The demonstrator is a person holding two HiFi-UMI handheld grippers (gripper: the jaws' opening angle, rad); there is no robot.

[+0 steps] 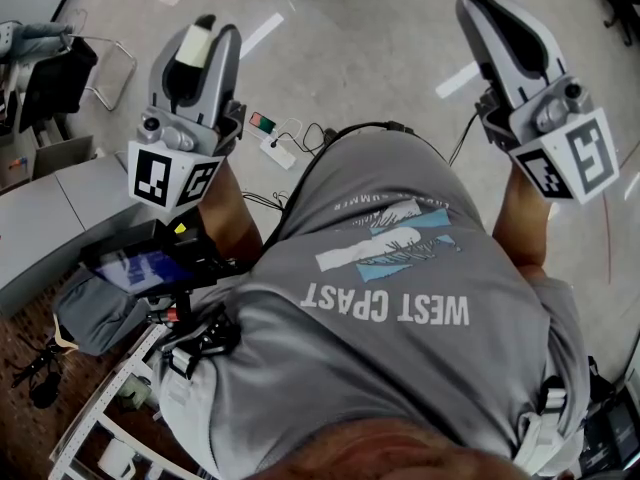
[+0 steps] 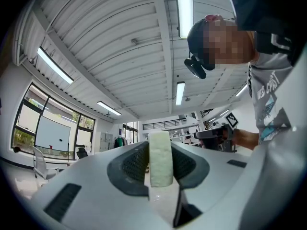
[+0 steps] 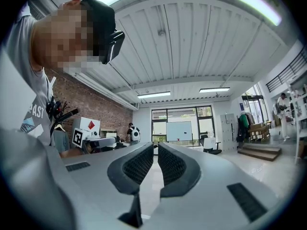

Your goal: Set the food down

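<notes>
My left gripper [image 1: 200, 30] is held up by the person's left hand, high over the floor. It is shut on a pale, cream-coloured piece of food [image 1: 193, 46]. In the left gripper view the food [image 2: 160, 159] stands upright as a narrow slab pinched between the two dark ribbed pads [image 2: 135, 164], and the left gripper [image 2: 160, 145] points at the ceiling. My right gripper [image 1: 482, 6] is raised at the right. In the right gripper view its jaws [image 3: 155, 148] are together at the tips with nothing between them.
The person's grey shirt [image 1: 400, 348] fills the middle of the head view. On the floor below lie a power strip [image 1: 278, 153] and cables. At the left are a chair [image 1: 105, 68], a grey desk [image 1: 55, 218], a grey bag [image 1: 95, 313] and a white rack [image 1: 95, 418].
</notes>
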